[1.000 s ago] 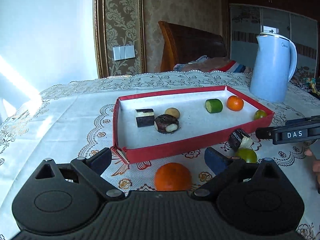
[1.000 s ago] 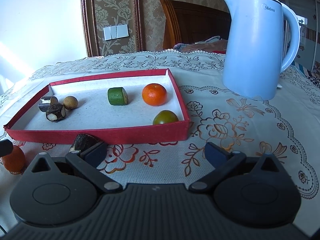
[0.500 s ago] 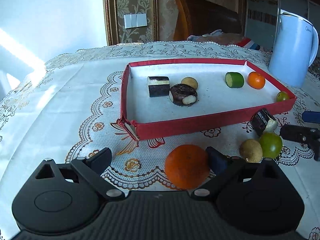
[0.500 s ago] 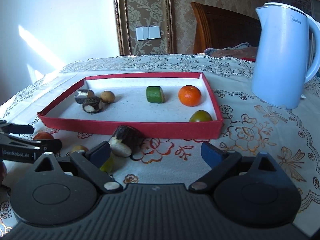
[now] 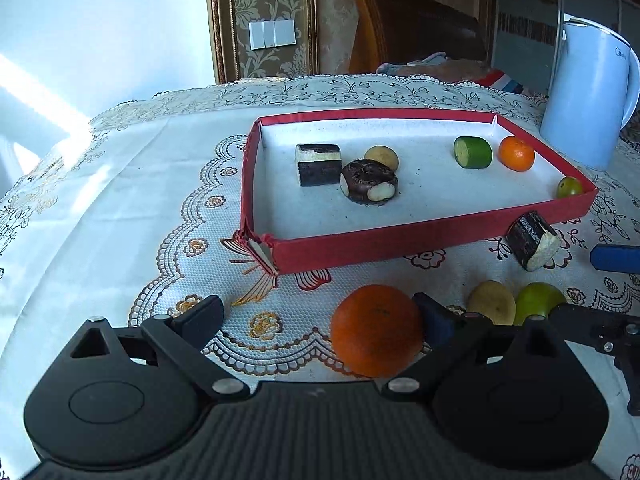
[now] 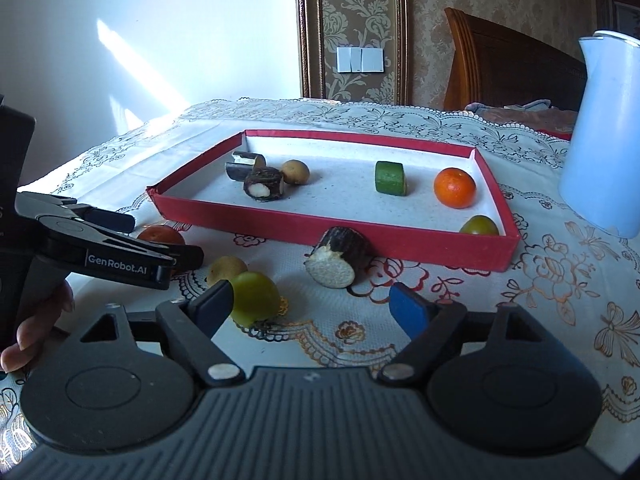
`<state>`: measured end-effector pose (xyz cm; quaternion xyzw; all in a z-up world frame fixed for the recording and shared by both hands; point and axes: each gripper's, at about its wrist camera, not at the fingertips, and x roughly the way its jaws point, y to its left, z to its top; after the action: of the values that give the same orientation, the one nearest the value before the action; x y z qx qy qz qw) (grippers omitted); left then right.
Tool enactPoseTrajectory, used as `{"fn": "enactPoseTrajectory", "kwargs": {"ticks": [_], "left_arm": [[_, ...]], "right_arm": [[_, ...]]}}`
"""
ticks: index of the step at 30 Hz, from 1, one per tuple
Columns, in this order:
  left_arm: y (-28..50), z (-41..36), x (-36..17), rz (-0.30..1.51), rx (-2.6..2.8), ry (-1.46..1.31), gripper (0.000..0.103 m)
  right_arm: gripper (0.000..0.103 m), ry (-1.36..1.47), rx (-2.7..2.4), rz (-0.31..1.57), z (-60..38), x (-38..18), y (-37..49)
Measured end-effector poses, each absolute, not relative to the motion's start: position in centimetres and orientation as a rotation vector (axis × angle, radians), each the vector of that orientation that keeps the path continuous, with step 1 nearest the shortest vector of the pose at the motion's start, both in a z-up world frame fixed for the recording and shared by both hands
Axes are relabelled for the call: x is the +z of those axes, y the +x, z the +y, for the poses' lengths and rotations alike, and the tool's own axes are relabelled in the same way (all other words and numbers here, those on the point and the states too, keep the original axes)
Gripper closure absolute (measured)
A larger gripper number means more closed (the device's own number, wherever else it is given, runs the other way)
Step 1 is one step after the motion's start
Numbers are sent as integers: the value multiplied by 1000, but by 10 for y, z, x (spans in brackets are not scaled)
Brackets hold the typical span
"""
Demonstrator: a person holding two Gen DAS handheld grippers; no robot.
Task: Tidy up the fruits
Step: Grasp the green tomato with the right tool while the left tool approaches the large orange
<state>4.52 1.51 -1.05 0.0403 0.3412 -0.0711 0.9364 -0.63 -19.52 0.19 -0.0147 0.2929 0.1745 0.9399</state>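
the left gripper (image 5: pixel 320 314) is spread wide with nothing clamped; a large orange (image 5: pixel 377 330) sits on the cloth between its fingers, pressed against the inner face of the blue-padded finger (image 5: pixel 434 318) at 3 o'clock, while the other finger (image 5: pixel 202 314) at 9 o'clock is well clear of it. the right gripper (image 6: pixel 310 300) is likewise fully spread and holds nothing; a green fruit (image 6: pixel 256 298) lies just beside its 9 o'clock finger (image 6: pixel 214 306), apparently touching the pad, and the blue pad (image 6: pixel 408 306) at 3 o'clock is over bare cloth.

moving outward in the right wrist view, a small tan fruit (image 6: pixel 226 270) is at 11 o'clock of the green fruit, touching or nearly so. a dark-skinned cut piece with a white face (image 6: pixel 338 258) lies at 12 o'clock of the right gripper, leaning against the outside of the near wall of the red tray (image 6: pixel 400 244).

inside the tray, seen from the left wrist, a dark block with a pale band (image 5: pixel 318 164), a round dark slice (image 5: pixel 368 180) and a tan ball (image 5: pixel 382 157) cluster toward 10 o'clock, touching one another. a green cylinder (image 5: pixel 473 153) and a small orange (image 5: pixel 516 153) sit close together toward 2 o'clock, and a small green fruit (image 5: pixel 569 187) rests in the 3 o'clock corner.

a pale blue kettle (image 5: pixel 588 100) stands on the lace tablecloth (image 5: pixel 120 200) beyond the tray at 2 o'clock
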Motion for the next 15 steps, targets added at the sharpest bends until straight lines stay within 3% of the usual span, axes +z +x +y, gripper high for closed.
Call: {"fn": "enactPoseTrajectory", "kwargs": {"ticks": [4, 9, 15], "left_arm": [[45, 15, -10, 698, -145, 81, 3], [45, 15, -11, 698, -145, 81, 3], [45, 15, -11, 697, -145, 82, 3]], "right_arm": [[32, -65, 392, 621, -180, -1, -3], [52, -104, 400, 646, -168, -6, 3], [56, -127, 391, 637, -165, -7, 1]]}}
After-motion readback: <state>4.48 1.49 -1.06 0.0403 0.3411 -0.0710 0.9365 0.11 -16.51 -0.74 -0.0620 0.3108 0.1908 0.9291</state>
